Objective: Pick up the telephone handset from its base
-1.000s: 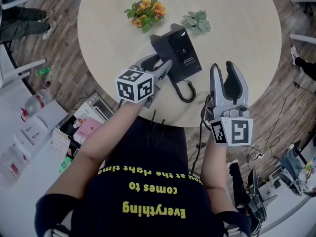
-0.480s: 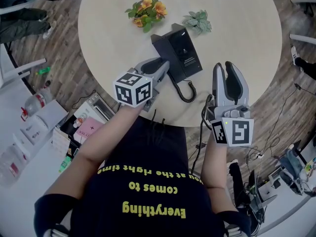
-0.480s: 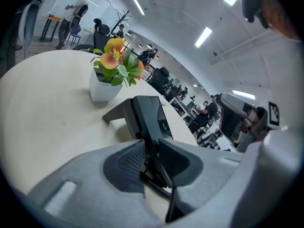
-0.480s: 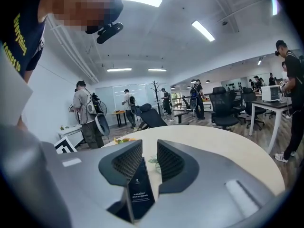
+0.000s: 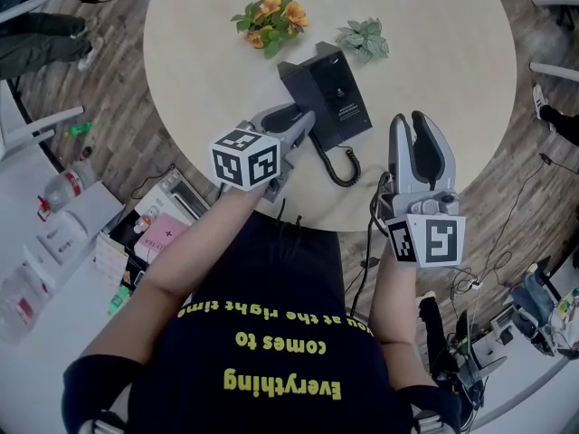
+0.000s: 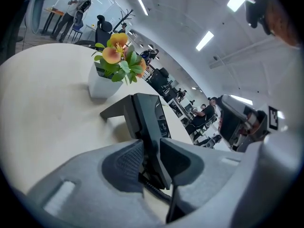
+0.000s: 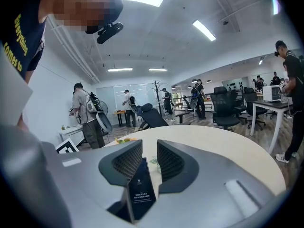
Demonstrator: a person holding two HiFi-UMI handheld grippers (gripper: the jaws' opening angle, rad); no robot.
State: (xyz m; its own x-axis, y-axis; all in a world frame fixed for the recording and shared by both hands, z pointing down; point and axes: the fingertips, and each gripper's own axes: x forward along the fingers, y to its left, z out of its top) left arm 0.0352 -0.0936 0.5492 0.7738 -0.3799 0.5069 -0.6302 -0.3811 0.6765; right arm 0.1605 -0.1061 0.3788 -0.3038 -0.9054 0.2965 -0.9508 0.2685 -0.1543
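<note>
A black telephone base (image 5: 346,99) stands slanted in the middle of the round beige table (image 5: 434,43). Its handset (image 5: 303,98) lies along the base's left side, and a coiled cord (image 5: 339,170) trails toward the table's near edge. My left gripper (image 5: 298,116) is shut on the near end of the handset (image 6: 149,127), with a pad pressed on each side and the cord (image 6: 154,191) just below. My right gripper (image 5: 409,120) hovers over the table to the right of the phone. Its jaws are narrowed with a gap, and nothing is between them (image 7: 149,163).
An orange flower pot (image 5: 270,21) and a small green plant (image 5: 362,39) stand behind the phone. The flower pot (image 6: 107,75) is close to the base's far side. Chairs, desks, cables and people surround the table on the wooden floor.
Both grippers' jaws have narrowed: the left has closed onto the handset, the right has closed partway on nothing. Neither hand has moved.
</note>
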